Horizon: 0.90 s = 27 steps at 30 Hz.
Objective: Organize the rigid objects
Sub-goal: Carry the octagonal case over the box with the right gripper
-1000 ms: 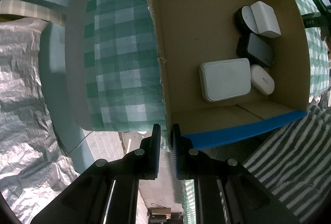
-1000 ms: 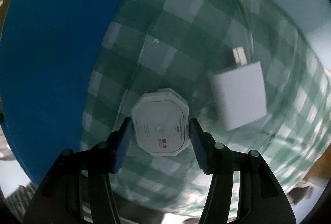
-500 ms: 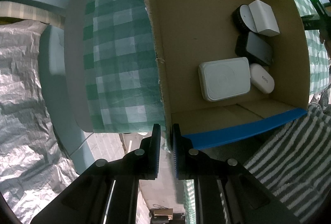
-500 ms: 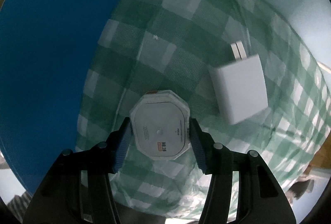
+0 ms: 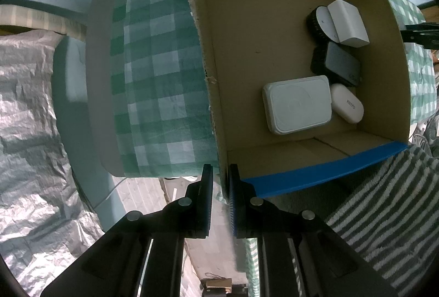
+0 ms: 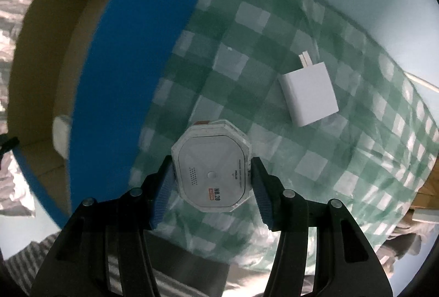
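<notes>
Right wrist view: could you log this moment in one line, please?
right gripper: shut on octagonal device | white charger: on cloth | left gripper: shut on box wall

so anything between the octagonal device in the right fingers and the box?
Only the box's blue wall stands between the device, gripped by the right gripper, and the box interior; it has to go over that rim. Nothing else shows on the checked cloth between them. The charger lies off to the other side.

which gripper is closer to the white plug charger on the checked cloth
Right. The right gripper is beside the charger, clamped on an octagonal white device. The left gripper pinches the box wall; the charger isn't in its view.
</notes>
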{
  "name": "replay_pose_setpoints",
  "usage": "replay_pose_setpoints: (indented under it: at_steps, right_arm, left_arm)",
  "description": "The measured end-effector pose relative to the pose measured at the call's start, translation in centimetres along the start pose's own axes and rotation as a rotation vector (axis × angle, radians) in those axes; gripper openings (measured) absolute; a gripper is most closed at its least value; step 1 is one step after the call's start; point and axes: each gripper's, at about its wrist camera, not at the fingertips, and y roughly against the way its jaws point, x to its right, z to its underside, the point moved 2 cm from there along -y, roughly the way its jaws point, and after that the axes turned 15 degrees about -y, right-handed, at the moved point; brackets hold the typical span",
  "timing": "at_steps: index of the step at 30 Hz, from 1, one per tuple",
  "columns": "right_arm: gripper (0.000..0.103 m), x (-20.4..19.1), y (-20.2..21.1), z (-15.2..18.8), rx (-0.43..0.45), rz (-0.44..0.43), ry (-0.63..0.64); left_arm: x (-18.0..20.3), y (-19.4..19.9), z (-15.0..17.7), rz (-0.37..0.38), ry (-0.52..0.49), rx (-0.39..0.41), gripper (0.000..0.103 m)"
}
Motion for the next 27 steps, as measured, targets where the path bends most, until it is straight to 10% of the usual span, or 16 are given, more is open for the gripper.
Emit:
replay_pose_setpoints:
  at_steps: [17, 27]
  right_arm:
    - [0.054, -6.4, 9.1, 1.5, 0.082, -0.121, 0.134]
    - [0.054, -11.7, 7.7, 1.5, 0.07, -0.137, 0.236]
  left_arm:
    - [-0.2, -0.1, -0.1, 0.007, -0.014, 0.009, 0.011]
    - [-0.1, 0.0, 0.1, 0.011, -0.015, 0.013, 0.011]
